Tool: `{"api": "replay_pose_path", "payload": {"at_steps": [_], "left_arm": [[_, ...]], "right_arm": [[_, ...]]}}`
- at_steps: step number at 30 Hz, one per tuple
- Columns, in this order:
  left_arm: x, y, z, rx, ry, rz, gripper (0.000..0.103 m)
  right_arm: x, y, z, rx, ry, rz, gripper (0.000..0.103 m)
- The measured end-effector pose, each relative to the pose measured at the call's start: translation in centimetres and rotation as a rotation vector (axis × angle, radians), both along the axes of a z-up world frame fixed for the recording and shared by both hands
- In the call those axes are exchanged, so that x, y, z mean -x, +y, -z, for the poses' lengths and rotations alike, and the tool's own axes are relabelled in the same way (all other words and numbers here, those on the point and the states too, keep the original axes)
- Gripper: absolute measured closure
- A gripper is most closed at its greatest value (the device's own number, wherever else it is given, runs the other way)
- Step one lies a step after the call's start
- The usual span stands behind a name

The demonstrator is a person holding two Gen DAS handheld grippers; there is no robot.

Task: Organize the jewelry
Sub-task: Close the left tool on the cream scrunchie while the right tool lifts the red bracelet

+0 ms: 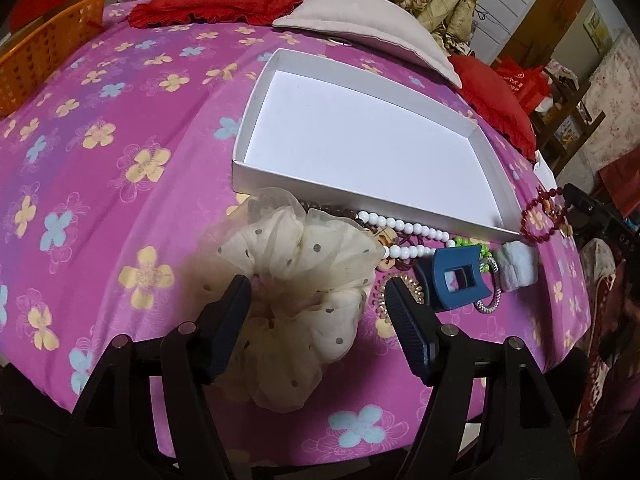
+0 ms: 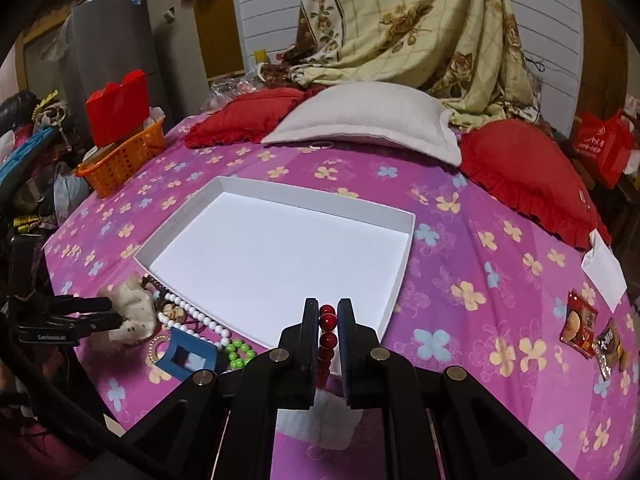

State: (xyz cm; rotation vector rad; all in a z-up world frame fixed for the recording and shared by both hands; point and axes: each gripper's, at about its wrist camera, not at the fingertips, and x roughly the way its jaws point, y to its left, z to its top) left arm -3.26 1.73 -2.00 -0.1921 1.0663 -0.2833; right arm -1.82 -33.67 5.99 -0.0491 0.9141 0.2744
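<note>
An empty white tray lies on the pink flowered cloth. Before its near edge lies a pile: a cream dotted scrunchie, a white bead necklace, a blue hair claw, green beads and a pale fuzzy piece. My left gripper is open with its fingers either side of the scrunchie. My right gripper is shut on a red bead bracelet held over the tray's near corner.
Red cushions and a grey pillow lie at the far side of the cloth. An orange basket stands far left. Snack packets and a white paper lie at the right.
</note>
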Motion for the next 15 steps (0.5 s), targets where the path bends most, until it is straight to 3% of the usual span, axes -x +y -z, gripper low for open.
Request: {"api": "replay_pose_path", "payload": {"at_steps": [15], "left_arm": [[-0.6, 0.1, 1.5, -0.082, -0.04, -0.006, 0.034]], "right_arm": [[-2.7, 1.2, 0.5, -0.02, -0.004, 0.003, 0.094]]}}
